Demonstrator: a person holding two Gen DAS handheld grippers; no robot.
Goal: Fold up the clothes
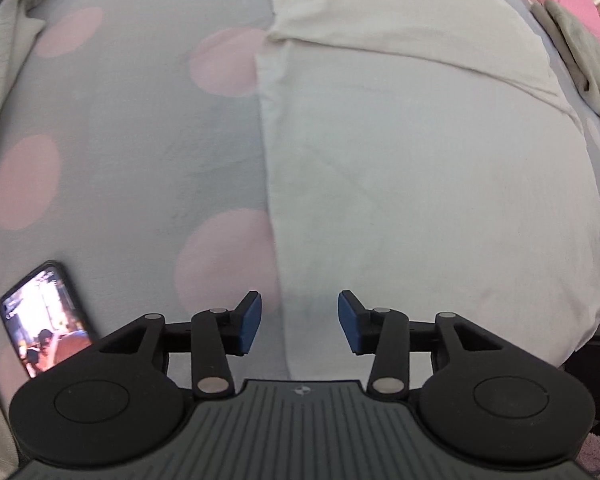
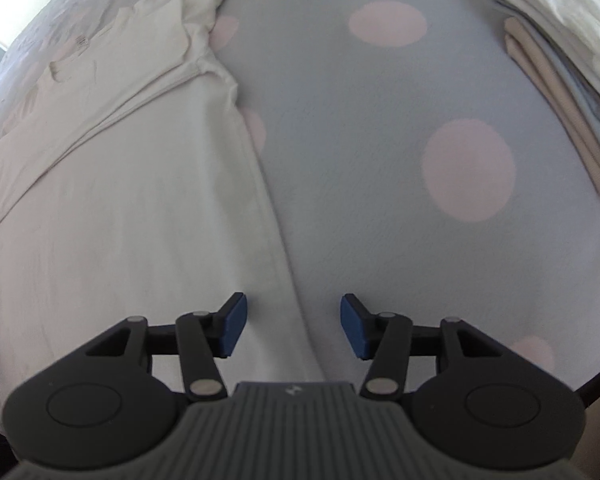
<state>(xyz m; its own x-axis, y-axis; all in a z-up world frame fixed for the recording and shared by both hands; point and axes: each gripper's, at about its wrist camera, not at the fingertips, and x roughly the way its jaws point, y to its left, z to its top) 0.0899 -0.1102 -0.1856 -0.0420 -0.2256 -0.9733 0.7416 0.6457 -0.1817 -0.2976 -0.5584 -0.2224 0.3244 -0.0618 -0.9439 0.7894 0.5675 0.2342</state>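
Your left gripper [image 1: 299, 322]: fingers spread, over shirt [image 1: 420, 184] edge, nothing pinched. Your right gripper [image 2: 293, 330]: fingers spread likewise. Shirt flat on bed [image 2: 360, 128]; phone [image 1: 44, 316] at 8 o'clock, stack [image 2: 560, 80] at 2.

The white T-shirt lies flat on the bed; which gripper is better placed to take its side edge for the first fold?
Both are close. The left gripper is open directly over the white T-shirt edge; the right gripper is open with the opposite edge between its fingers too. Slightly left, but near equal.
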